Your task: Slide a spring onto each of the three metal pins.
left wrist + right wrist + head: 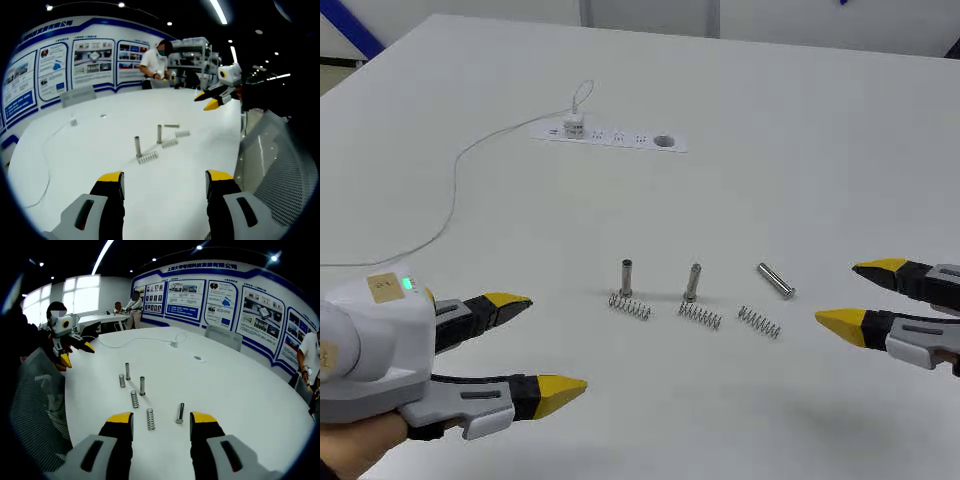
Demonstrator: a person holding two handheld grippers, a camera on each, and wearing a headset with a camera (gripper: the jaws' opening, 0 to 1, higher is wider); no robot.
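so far 0/3 | coiled wire springs (pixel 700 316) lie loose beside bare steel pins (pixel 693 282) | left claw (pixel 552 342), right claw (pixel 840 293) released

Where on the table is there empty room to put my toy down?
Lots of bare table lies right of the power strip in the head view, and more between that strip and the pins. It is crowded where pins and springs sit between the left gripper and right gripper.

right hand-held gripper (pixel 848 294) – body cut by edge, cable (pixel 453 190) likewise
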